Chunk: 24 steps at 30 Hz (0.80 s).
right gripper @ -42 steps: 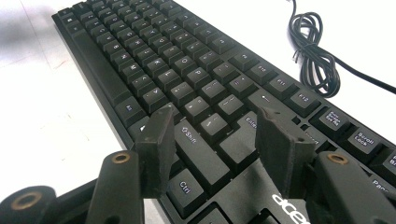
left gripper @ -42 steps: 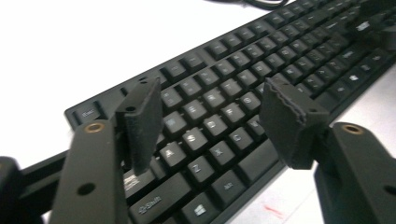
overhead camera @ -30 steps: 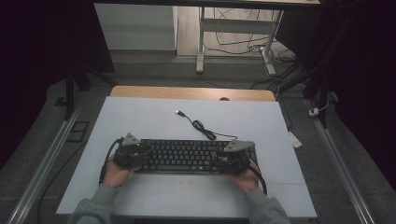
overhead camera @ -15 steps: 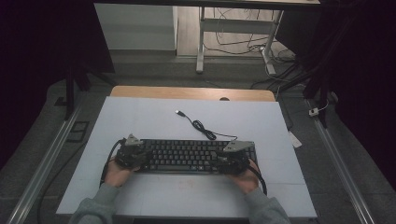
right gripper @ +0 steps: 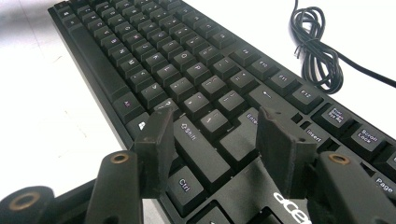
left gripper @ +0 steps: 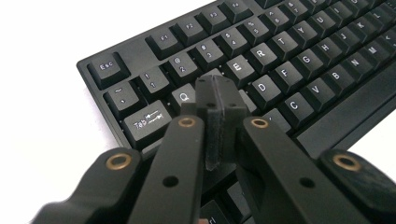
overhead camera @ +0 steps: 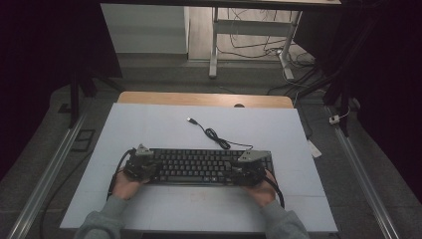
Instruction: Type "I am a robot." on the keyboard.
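A black keyboard [overhead camera: 199,167] lies on the white table top [overhead camera: 149,124], near its front edge. My left gripper [overhead camera: 148,168] is at the keyboard's left end, held by a hand. In the left gripper view the keyboard [left gripper: 289,70] runs off to the right and my left gripper [left gripper: 215,83] is shut, pads pressed together with nothing between them, tips down by the Q and W keys. My right gripper [overhead camera: 243,172] is at the keyboard's right end. Over the Shift and Enter keys of the keyboard [right gripper: 187,60], my right gripper [right gripper: 215,119] stands open and empty.
The keyboard's black cable [overhead camera: 216,135] coils behind it and ends in a loose USB plug [overhead camera: 190,120]; the coil [right gripper: 317,51] lies past the function keys. A wooden strip [overhead camera: 199,98] borders the table's far edge. Metal rails [overhead camera: 50,169] run along both sides.
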Tool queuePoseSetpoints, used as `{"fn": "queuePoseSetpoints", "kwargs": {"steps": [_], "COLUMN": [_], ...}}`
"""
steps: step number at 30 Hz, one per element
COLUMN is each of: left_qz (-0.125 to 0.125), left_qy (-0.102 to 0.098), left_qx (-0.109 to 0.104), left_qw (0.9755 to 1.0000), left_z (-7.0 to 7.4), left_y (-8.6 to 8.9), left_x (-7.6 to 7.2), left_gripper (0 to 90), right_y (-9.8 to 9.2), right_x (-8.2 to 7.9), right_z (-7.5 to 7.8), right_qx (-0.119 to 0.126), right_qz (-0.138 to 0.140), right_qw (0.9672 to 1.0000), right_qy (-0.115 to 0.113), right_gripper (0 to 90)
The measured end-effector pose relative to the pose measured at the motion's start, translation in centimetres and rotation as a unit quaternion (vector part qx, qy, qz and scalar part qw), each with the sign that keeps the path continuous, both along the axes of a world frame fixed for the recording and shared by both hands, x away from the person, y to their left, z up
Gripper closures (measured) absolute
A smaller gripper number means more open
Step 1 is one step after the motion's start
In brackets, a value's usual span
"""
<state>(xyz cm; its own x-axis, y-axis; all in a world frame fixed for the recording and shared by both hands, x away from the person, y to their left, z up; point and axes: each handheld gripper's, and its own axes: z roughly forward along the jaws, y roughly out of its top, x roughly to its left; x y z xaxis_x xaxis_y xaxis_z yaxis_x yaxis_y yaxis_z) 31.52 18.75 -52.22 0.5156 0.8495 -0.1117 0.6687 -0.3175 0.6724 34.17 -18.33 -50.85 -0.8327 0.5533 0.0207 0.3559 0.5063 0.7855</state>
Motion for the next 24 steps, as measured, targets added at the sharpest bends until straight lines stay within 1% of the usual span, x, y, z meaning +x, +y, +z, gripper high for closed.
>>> {"fn": "queuePoseSetpoints", "kwargs": {"steps": [6, 9, 11, 12, 16, 19, 23, 24], "left_qz": [0.002, 0.003, 0.005, 0.004, 0.007, 0.005, -0.002, -0.004], "left_qy": [0.003, 0.004, -0.002, -0.007, -0.025, -0.032, -0.037, -0.039], "left_qx": [0.006, 0.006, 0.009, 0.007, -0.015, -0.033, -0.053, -0.056], "left_qw": [1.0, 1.0, 0.9999, 0.9999, 0.9995, 0.9989, 0.9979, 0.9977], "left_z": [-0.2, -0.2, -0.1, 0.0, 0.7, 1.1, 1.4, 1.5], "left_y": [-0.2, -0.2, -0.3, -0.2, 0.0, 0.3, 0.6, 0.6], "left_x": [0.0, 0.0, -0.1, -0.1, -0.5, -0.6, -0.8, -0.8], "left_gripper": [89.0, 89.0, 89.1, 89.0, 89.0, 87.4, 77.2, 72.8], "right_y": [0.0, 0.0, 0.0, 0.0, 0.0, 0.0, -0.1, 0.0], "right_x": [0.0, 0.0, 0.0, 0.0, 0.0, 0.0, 0.0, 0.0], "right_z": [0.0, 0.0, 0.0, 0.0, 0.0, 0.0, 0.1, 0.0], "right_qx": [0.0, 0.001, 0.001, 0.001, 0.003, 0.003, 0.002, 0.004], "right_qz": [0.0, -0.001, 0.0, -0.001, 0.0, -0.001, 0.0, -0.001], "right_qw": [1.0, 1.0, 1.0, 1.0, 1.0, 1.0, 1.0, 1.0], "right_qy": [0.0, 0.0, -0.001, -0.001, -0.001, 0.0, 0.0, 0.0], "right_gripper": [46.8, 46.6, 46.5, 46.5, 46.4, 46.4, 46.3, 46.3]}}
